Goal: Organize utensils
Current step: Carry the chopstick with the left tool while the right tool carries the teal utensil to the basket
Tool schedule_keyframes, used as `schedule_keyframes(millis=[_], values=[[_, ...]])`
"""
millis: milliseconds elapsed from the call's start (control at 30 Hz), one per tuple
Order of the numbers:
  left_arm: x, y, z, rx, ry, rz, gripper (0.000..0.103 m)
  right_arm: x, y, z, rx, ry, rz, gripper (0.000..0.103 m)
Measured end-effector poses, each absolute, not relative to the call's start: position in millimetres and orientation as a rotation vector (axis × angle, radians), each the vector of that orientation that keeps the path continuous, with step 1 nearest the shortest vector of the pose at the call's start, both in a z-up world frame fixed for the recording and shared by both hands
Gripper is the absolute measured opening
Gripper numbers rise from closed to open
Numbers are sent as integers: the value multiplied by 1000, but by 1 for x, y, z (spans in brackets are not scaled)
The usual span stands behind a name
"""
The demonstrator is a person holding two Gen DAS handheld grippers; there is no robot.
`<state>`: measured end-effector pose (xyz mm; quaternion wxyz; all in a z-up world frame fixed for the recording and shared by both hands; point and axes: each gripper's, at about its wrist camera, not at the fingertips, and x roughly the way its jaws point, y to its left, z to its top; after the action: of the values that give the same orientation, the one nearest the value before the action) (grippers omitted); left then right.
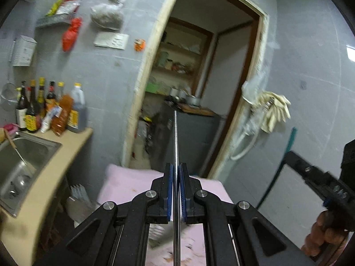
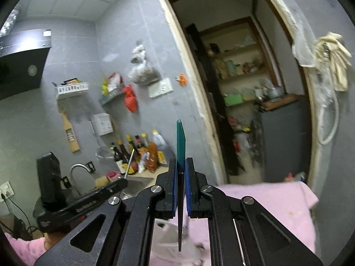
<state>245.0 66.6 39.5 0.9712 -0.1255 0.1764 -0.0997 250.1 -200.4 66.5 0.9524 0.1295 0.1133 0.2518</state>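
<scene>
Above the pink cloth, each gripper clamps one utensil for carrying: left gripper a steel rod, right gripper a teal-handled tool.

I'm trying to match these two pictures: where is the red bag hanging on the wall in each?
Left wrist view: the red bag hangs upper left, under a wall shelf.
Right wrist view: the red bag hangs left of centre, above the sauce bottles.
Shared landmark: the open doorway to its right.

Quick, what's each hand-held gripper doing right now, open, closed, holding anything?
Left hand-held gripper: closed on a thin silver metal utensil.
Right hand-held gripper: closed on a teal-handled utensil.
</scene>
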Motion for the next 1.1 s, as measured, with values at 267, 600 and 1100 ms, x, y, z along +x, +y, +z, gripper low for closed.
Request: schedule_keyframes(millis=[267,600,1100], values=[[279,123,20,-322,356,-128,6,276,-142,45,205,236,519,6],[307,152,-18,-407,327,-124,6,292,-112,2,164,291,496,6],[300,127,-53,-311,247,-81,6,298,-102,-35,127,372,486,6]])
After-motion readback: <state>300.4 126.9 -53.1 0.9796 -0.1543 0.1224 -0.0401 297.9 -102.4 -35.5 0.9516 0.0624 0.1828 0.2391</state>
